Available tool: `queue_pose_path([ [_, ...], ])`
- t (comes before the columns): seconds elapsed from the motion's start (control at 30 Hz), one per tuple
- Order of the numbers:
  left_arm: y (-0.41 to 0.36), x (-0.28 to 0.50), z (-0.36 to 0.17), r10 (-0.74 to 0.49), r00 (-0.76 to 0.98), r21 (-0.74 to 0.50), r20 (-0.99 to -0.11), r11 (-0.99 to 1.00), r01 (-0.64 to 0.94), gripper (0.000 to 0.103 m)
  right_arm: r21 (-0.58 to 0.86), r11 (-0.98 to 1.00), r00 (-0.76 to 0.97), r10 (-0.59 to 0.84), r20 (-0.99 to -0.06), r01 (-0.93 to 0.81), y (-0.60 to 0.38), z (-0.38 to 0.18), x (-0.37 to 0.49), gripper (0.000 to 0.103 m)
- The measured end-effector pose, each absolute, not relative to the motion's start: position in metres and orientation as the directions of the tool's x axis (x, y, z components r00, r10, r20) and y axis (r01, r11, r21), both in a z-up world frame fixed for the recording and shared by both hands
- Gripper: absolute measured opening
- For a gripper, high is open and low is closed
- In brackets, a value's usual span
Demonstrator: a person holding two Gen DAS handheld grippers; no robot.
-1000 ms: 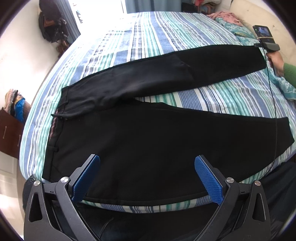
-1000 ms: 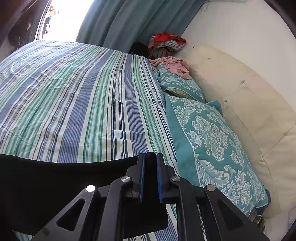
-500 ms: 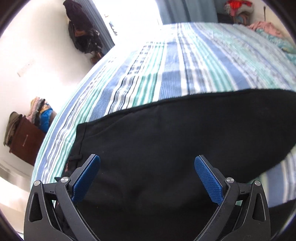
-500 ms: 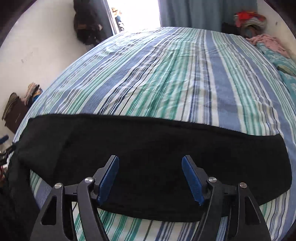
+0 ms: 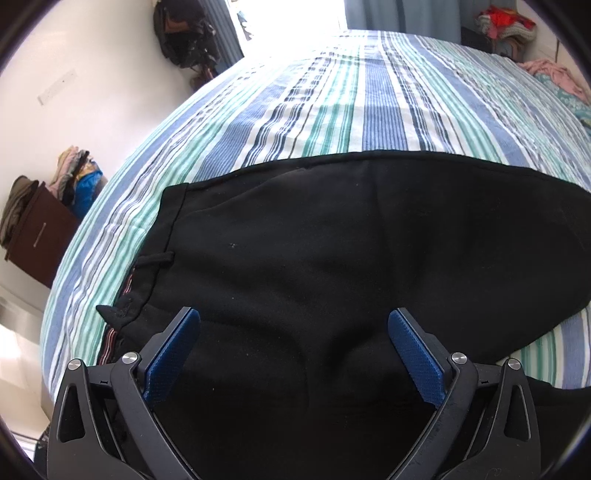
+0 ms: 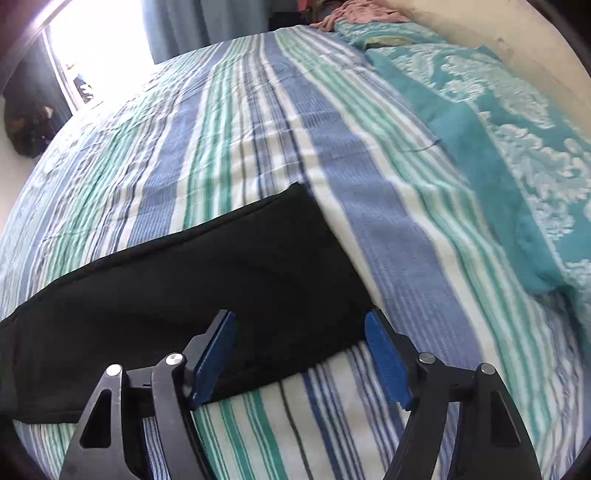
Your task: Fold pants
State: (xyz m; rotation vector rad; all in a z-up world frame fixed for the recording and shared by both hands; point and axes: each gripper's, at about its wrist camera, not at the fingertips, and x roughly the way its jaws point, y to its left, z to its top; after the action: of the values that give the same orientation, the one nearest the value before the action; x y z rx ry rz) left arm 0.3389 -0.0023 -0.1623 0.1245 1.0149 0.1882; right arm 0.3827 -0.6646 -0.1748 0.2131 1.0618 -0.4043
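Right gripper [image 6: 299, 354] jaws opened, released pants [image 6: 192, 280]; legs now stacked.

No readable text, label, brand, number or sign shows anywhere.

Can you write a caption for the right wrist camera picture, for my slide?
Open right gripper hovering over the cuff end of black pants lying flat on a striped bedspread.

Bed covered by a striped sheet [image 5: 369, 103] in blue, teal and white. Teal patterned pillow [image 6: 517, 140] along the headboard side. Brown cabinet [image 5: 37, 236] against the wall, clothes heaped on top (contents indistinct). Dark bag [image 5: 184, 33] hanging near the bright doorway.
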Motion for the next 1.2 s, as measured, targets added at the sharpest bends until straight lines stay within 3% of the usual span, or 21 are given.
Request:
queue_pose_path([
  [0.2, -0.046, 0.262, -0.150, 0.031, 0.523, 0.103, -0.852, 0.989, 0.109, 0.102, 0.197, 0.942, 0.567, 0.009, -0.824, 0.273, -0.585, -0.120, 0.268, 0.086],
  [0.33, -0.070, 0.212, -0.185, -0.012, 0.425, 0.085, -0.905, 0.974, 0.209, 0.102, 0.290, 0.919, 0.497, 0.126, -0.858, 0.267, -0.519, -0.141, 0.166, 0.090],
  [0.4, -0.071, 0.194, -0.187, -0.010, 0.440, 0.089, -0.898, 0.975, 0.204, 0.102, 0.290, 0.886, 0.446, 0.108, -0.888, 0.361, -0.514, -0.164, 0.121, 0.090],
  [0.53, -0.060, 0.189, -0.177, 0.006, 0.448, 0.090, -0.894, 0.982, 0.166, 0.102, 0.207, 0.761, 0.426, -0.099, -0.899, 0.615, -0.542, -0.173, 0.054, 0.085],
  [0.6, -0.047, 0.189, -0.174, 0.016, 0.463, 0.073, -0.886, 0.992, 0.106, 0.102, 0.064, 0.739, 0.384, -0.272, -0.882, 0.670, -0.529, -0.155, 0.045, 0.086],
  [0.63, -0.041, 0.188, -0.174, 0.018, 0.470, 0.066, -0.883, 0.994, 0.086, 0.102, 0.064, 0.752, 0.411, -0.285, -0.866, 0.656, -0.517, -0.148, 0.045, 0.086],
  [0.9, -0.028, 0.177, -0.190, 0.048, 0.537, 0.093, -0.842, 0.994, 0.057, 0.103, 0.085, 0.923, 0.530, -0.138, -0.837, 0.375, -0.334, -0.152, 0.094, 0.090],
  [0.97, -0.024, 0.174, -0.191, 0.040, 0.547, 0.089, -0.836, 0.994, 0.064, 0.103, 0.078, 0.955, 0.543, -0.094, -0.835, 0.286, -0.300, -0.167, 0.103, 0.096],
  [1.1, -0.020, 0.175, -0.192, 0.011, 0.535, 0.056, -0.845, 0.996, 0.067, 0.103, -0.044, 0.983, 0.500, -0.129, -0.856, 0.178, -0.268, -0.201, 0.114, 0.103],
  [1.2, -0.021, 0.173, -0.192, 0.022, 0.533, 0.064, -0.846, 0.996, 0.060, 0.103, -0.008, 0.983, 0.528, -0.105, -0.843, 0.183, -0.273, -0.203, 0.105, 0.103],
])
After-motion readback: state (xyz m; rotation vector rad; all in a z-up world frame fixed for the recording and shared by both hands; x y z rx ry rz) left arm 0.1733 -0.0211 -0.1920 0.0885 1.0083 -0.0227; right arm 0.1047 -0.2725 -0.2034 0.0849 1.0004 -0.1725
